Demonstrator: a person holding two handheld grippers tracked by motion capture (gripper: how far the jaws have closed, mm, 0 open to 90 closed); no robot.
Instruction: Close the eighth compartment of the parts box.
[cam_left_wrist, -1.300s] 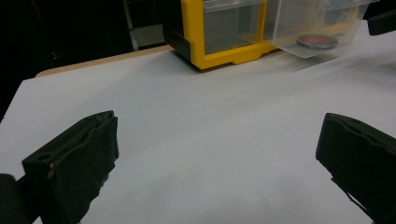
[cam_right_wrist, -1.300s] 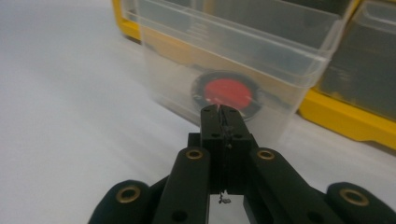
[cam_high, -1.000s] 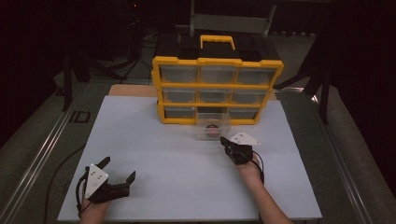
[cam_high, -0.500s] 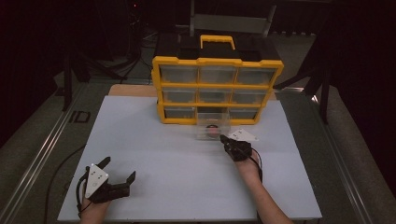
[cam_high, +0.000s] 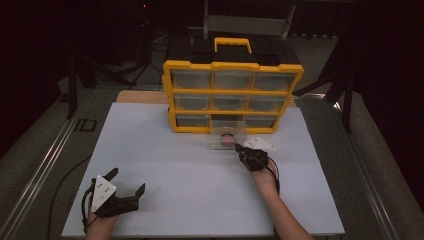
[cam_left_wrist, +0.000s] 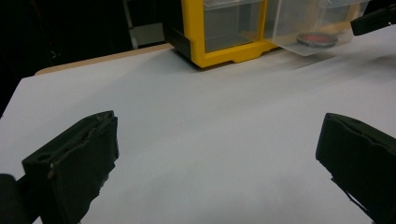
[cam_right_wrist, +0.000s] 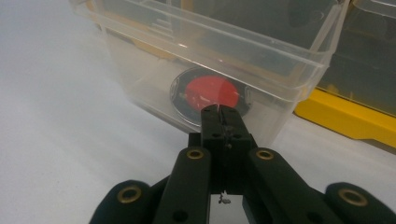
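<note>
In the high view, a yellow organizer (cam_high: 232, 95) with three rows of clear drawers and a yellow handle on top stands at the far side of a white board (cam_high: 165, 165) that lies on the table. The middle drawer (cam_high: 227, 134) of the bottom row is pulled out toward the person, and a small round red thing (cam_high: 228, 139) lies inside it. The right gripper (cam_high: 242, 148) is just at the front of this drawer, with the person's forearm behind it; from here I cannot tell if it touches the drawer wall. The left gripper (cam_high: 128, 181) rests near the close left corner of the board, well apart from the organizer, and its jaws stand wide from each other. In the left gripper view, the two black jaws of the left gripper (cam_left_wrist: 217, 154) are far apart with only the white board (cam_left_wrist: 210, 116) between them; they hold nothing. Farther off are the yellow corner of the organizer (cam_left_wrist: 224, 51) and the pulled-out drawer (cam_left_wrist: 303, 28) with the red disc (cam_left_wrist: 316, 38) on its bottom. In the right gripper view, the jaws of the right gripper (cam_right_wrist: 223, 116) are pressed together, and their tips are at the clear front wall of the drawer (cam_right_wrist: 196, 56). The red disc (cam_right_wrist: 210, 93), which has a dark ring around it, lies inside just behind this wall.
</note>
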